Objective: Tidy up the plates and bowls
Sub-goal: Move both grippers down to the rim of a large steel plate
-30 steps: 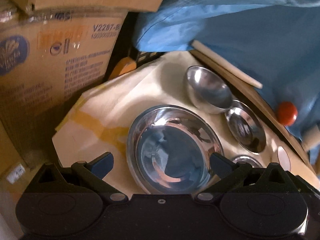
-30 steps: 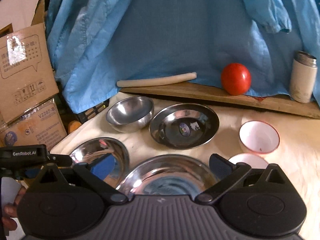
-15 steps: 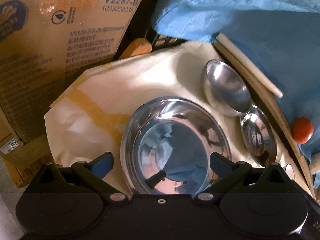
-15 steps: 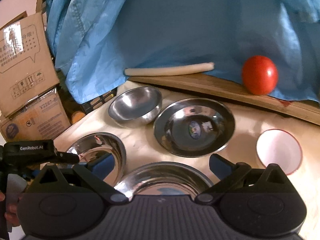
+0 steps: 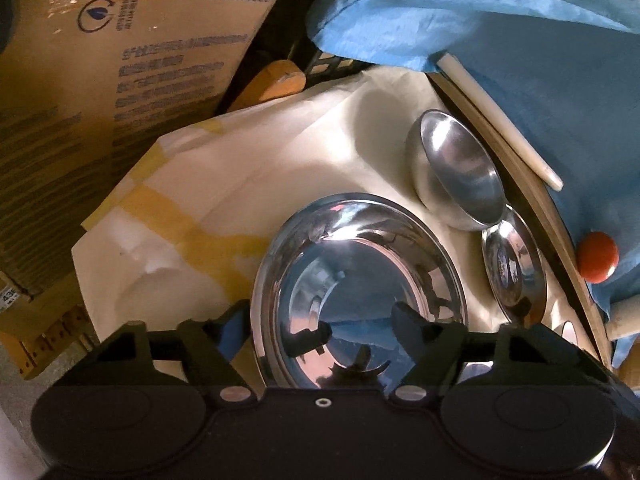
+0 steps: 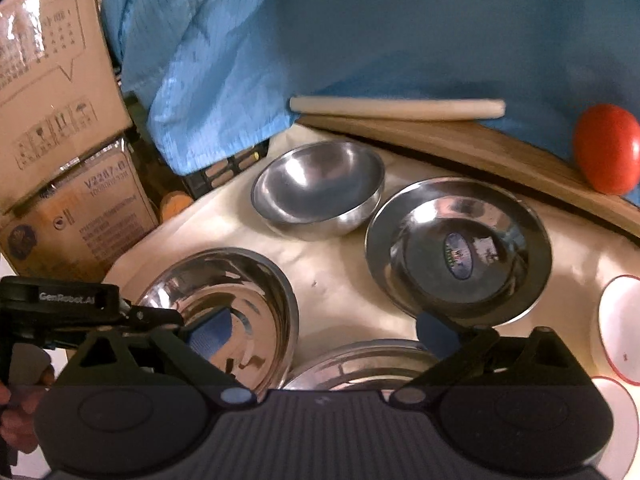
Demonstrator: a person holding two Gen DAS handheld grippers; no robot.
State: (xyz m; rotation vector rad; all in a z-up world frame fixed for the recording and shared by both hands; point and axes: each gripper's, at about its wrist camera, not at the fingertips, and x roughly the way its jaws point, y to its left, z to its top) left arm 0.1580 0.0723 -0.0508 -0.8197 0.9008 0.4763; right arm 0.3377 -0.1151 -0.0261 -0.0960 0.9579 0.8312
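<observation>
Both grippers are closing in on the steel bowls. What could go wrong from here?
The left gripper straddles the rim of the large shiny steel bowl; polished metal may slip when pinched. The deep steel bowl and flat steel plate sit nearly touching, so lifting one could knock the other.

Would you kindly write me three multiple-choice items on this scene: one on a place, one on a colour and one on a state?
1. The red tomato rests: A in a steel bowl; B on the wooden board; C on a cardboard box.
2. The rim of the white bowl is: A blue; B green; C red.
3. The right tool is: A open; B shut on a plate; C shut on the tomato.

Answers:
1 B: it sits on the board, in front of the blue cloth.
2 C: a thin red line edges it.
3 A: its fingers stand wide apart and hold nothing.
</observation>
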